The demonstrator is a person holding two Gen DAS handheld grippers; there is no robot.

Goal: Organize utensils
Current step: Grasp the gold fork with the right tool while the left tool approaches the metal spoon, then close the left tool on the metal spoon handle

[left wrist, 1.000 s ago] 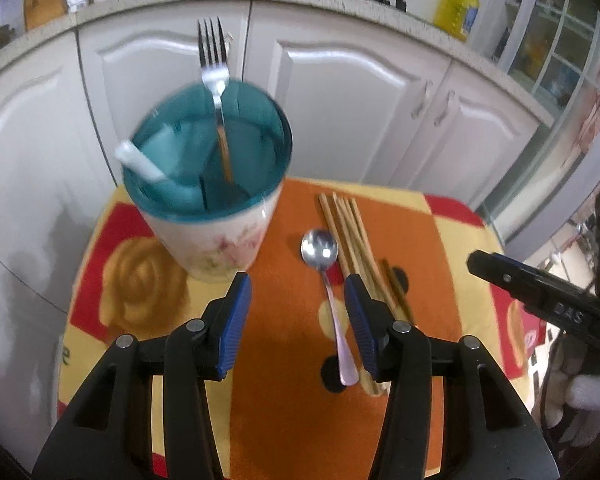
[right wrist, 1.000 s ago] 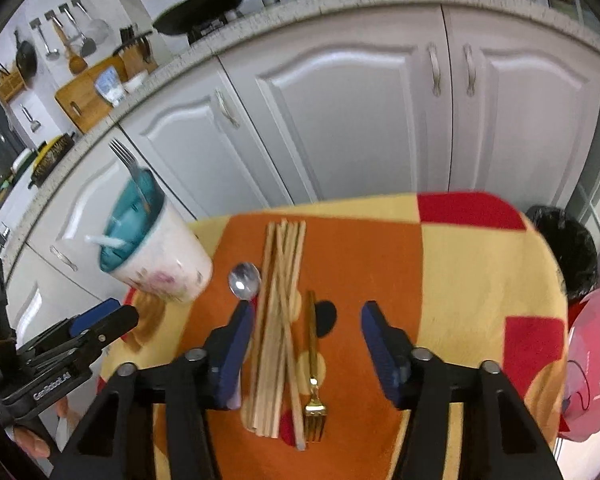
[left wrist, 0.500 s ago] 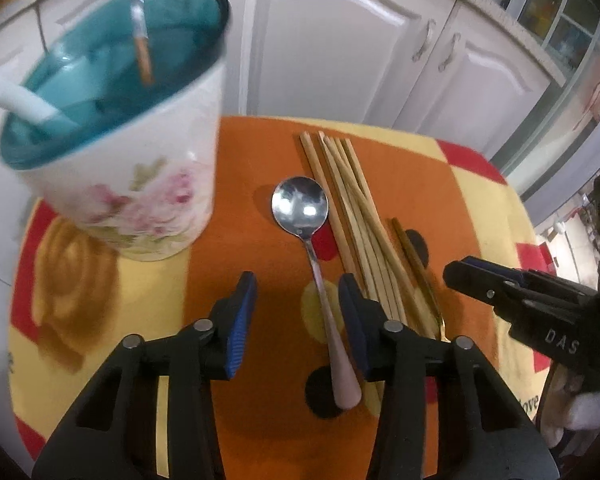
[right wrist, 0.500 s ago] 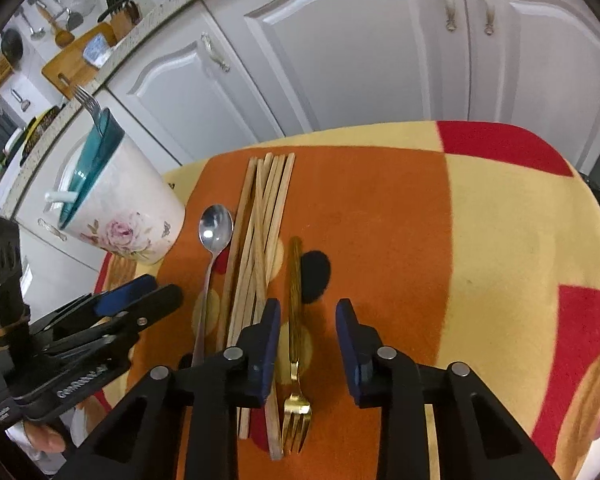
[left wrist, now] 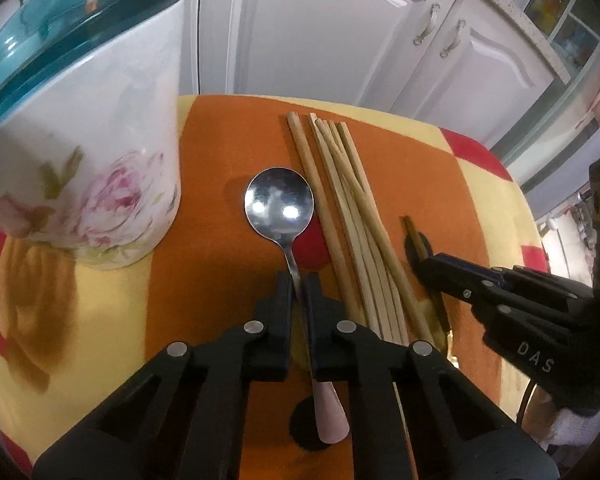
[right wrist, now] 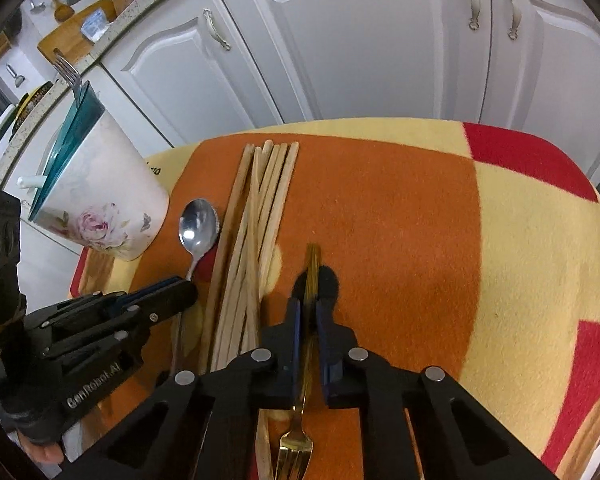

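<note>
A silver spoon with a pink handle end lies on the orange cloth. My left gripper is closing on its thin handle, and the pads press it from both sides. Right of the spoon lies a bundle of wooden chopsticks. A gold fork lies right of the chopsticks, tines towards me. My right gripper is closing on the gold fork's handle, which sits pinched between the blue pads. A white floral cup with a teal lining stands at the left and holds a silver fork.
The orange, yellow and red cloth covers a small table. White cabinet doors stand close behind its far edge. The floral cup looms just left of my left gripper. A white handle sticks out of the cup.
Both grippers have come down towards the cloth and gone from wide open to closed, the left around the spoon's handle and the right around the gold fork's handle.
</note>
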